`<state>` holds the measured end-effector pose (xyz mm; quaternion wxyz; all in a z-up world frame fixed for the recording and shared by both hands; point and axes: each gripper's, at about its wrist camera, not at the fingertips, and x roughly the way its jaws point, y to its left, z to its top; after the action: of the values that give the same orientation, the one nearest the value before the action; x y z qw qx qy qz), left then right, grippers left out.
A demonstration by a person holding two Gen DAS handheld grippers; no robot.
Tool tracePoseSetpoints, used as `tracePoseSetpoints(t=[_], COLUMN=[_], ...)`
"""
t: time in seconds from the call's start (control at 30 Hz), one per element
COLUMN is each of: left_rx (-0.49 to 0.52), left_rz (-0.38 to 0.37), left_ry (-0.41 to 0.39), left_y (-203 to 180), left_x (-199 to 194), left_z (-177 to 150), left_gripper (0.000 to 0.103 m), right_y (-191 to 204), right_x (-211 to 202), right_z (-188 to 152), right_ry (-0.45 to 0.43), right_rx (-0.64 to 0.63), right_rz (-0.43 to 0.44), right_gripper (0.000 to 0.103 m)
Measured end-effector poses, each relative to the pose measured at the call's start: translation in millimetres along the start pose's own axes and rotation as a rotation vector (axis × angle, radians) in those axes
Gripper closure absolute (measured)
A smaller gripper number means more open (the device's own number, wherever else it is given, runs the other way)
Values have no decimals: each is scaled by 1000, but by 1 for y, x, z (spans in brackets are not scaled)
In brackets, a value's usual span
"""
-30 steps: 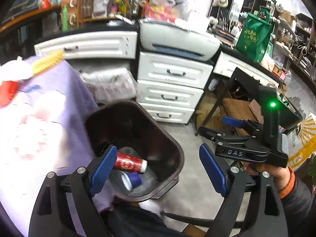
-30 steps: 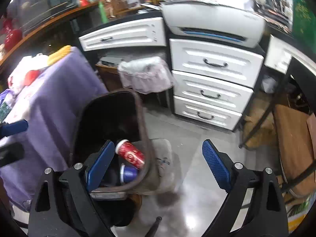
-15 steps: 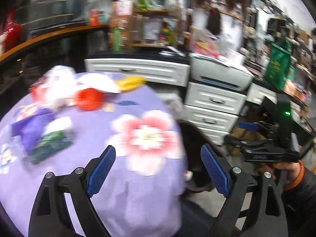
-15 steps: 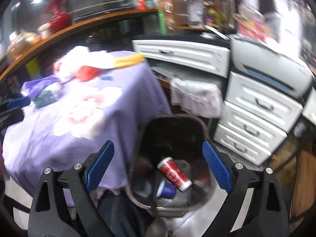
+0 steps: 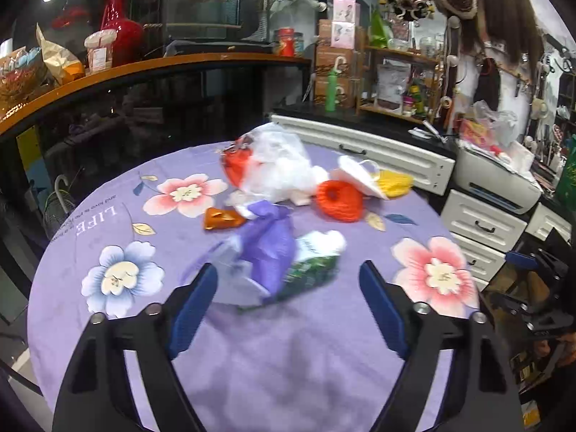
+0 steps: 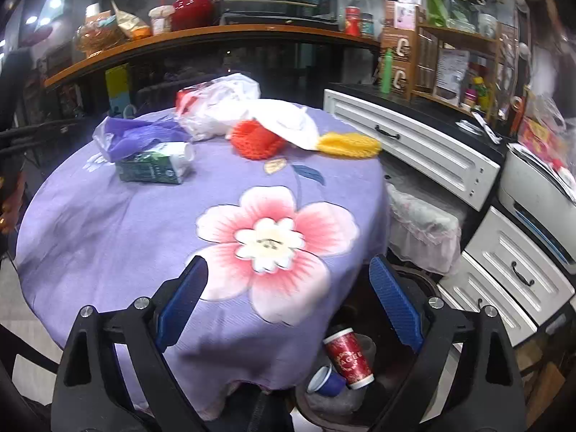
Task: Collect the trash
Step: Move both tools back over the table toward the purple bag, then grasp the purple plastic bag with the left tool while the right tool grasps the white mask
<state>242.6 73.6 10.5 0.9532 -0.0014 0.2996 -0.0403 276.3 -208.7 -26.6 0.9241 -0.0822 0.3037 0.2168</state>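
Note:
Trash lies on the round table with a purple flowered cloth (image 5: 288,352): a purple plastic bag (image 5: 268,241) over a green carton (image 5: 313,270), an orange wrapper (image 5: 219,219), a white plastic bag (image 5: 277,165), a red foam net (image 5: 340,199), a yellow foam net (image 5: 394,181). My left gripper (image 5: 288,304) is open and empty, just short of the purple bag. My right gripper (image 6: 288,304) is open and empty over the table's near edge. The dark bin (image 6: 406,367) below holds a red paper cup (image 6: 347,356) and a blue cup (image 6: 325,381).
White drawers (image 6: 424,151) and a printer (image 6: 540,187) stand to the right of the table. A wooden counter (image 5: 144,68) with a red vase runs behind. The right gripper shows at the right edge of the left wrist view (image 5: 536,288).
Both grippers swung up and left from the bin to the table. The left one now faces the purple bag and carton; the bin has dropped to the lower right of the right view.

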Motion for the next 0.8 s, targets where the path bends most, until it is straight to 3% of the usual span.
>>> tracePoseSetpoints(t=[0.2,0.37,0.7,0.8], left_rx=[30,-13,-14,-41], left_rz=[13,-4,18,29], left_ry=[53,91,42,20], left_y=[21,45,50,56], left_x=[32,51,42,33], left_z=[9,11,8,6], left_gripper=[44,60,90,92], right_y=[14,13,25,26], right_x=[3,6,28,35], right_z=[5,8,26,37], right_ry=[10,22,18,9], right_rx=[-29,-17,-39,-40], right_rz=[3,7,32,40], right_gripper=[13,13,13,13])
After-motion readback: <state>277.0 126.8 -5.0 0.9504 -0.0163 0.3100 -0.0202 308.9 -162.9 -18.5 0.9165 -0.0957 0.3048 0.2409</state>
